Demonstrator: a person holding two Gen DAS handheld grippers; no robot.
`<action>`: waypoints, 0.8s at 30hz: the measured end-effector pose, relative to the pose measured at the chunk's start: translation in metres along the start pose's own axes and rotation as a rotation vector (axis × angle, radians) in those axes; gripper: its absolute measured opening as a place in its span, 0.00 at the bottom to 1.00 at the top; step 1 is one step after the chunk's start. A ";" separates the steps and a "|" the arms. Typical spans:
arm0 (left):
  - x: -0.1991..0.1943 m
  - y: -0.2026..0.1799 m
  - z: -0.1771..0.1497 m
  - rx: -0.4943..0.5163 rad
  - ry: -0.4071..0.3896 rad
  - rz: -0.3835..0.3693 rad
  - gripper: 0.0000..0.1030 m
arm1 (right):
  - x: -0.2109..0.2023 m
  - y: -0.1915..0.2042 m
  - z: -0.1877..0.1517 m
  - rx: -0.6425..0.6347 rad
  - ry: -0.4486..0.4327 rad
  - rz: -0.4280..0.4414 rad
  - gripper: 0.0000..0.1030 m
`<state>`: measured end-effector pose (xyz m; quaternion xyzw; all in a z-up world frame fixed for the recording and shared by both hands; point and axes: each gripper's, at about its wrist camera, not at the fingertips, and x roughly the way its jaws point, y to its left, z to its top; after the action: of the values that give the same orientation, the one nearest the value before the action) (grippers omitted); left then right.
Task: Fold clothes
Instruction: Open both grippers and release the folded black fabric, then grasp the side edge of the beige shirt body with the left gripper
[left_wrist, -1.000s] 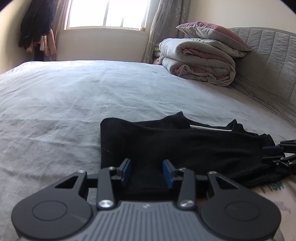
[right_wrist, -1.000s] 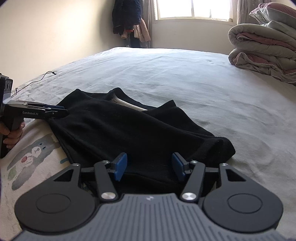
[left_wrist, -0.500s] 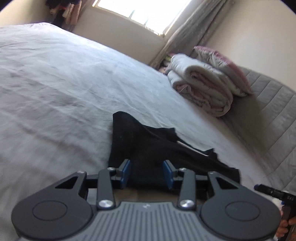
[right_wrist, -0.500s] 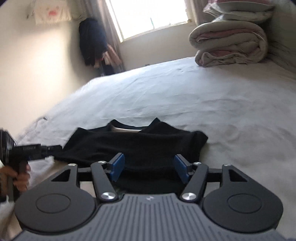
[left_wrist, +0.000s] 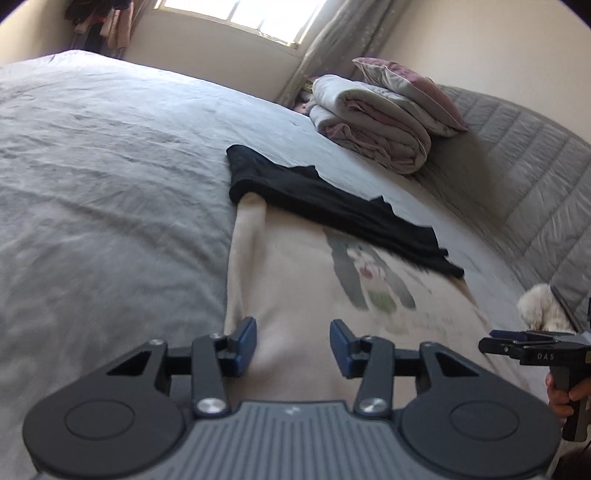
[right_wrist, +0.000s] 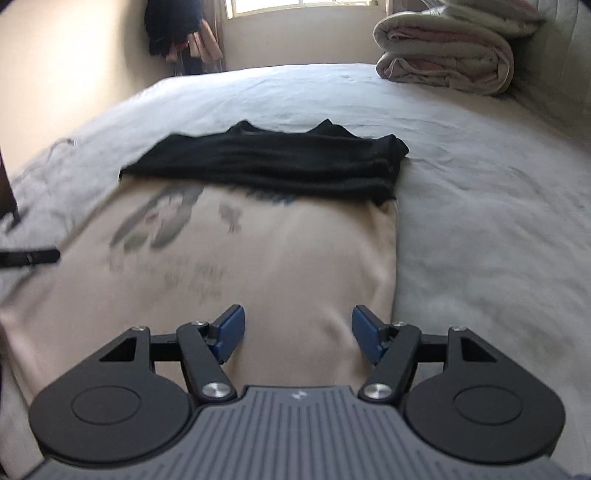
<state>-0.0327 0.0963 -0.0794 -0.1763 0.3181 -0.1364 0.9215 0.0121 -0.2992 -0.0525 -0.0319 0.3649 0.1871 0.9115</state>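
A cream shirt (left_wrist: 295, 280) (right_wrist: 288, 266) with a grey rabbit print lies flat on the grey bed sheet (left_wrist: 110, 166). Its black sleeves (left_wrist: 332, 203) (right_wrist: 273, 162) are folded across the far end in a dark band. My left gripper (left_wrist: 292, 345) is open above the near left part of the cream cloth, with nothing between its fingers. My right gripper (right_wrist: 297, 332) is open above the near right part, also holding nothing. In the left wrist view the right gripper (left_wrist: 517, 341) shows at the right edge, held by a hand (left_wrist: 565, 398).
A folded duvet (left_wrist: 373, 122) (right_wrist: 447, 51) with a pillow (left_wrist: 410, 83) on top sits at the head of the bed by the quilted headboard (left_wrist: 535, 166). Dark clothes (right_wrist: 177, 29) hang beside the window. A small white fluffy thing (left_wrist: 541, 308) lies near the right edge.
Both grippers have pulled back from the black sleeve band toward the near end of the shirt. The cream body with the rabbit print now shows in both views.
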 end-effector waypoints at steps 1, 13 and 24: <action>-0.005 0.001 -0.001 -0.001 0.006 0.002 0.44 | -0.004 0.003 -0.004 -0.002 0.000 -0.008 0.67; -0.049 0.048 -0.017 -0.301 0.093 -0.137 0.51 | -0.062 0.049 -0.052 -0.013 -0.065 0.011 0.67; -0.062 0.074 -0.035 -0.513 0.175 -0.234 0.31 | -0.078 0.138 -0.079 -0.123 -0.208 0.134 0.67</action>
<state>-0.0922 0.1775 -0.1025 -0.4267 0.3978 -0.1715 0.7939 -0.1413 -0.2117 -0.0463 -0.0436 0.2578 0.2720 0.9261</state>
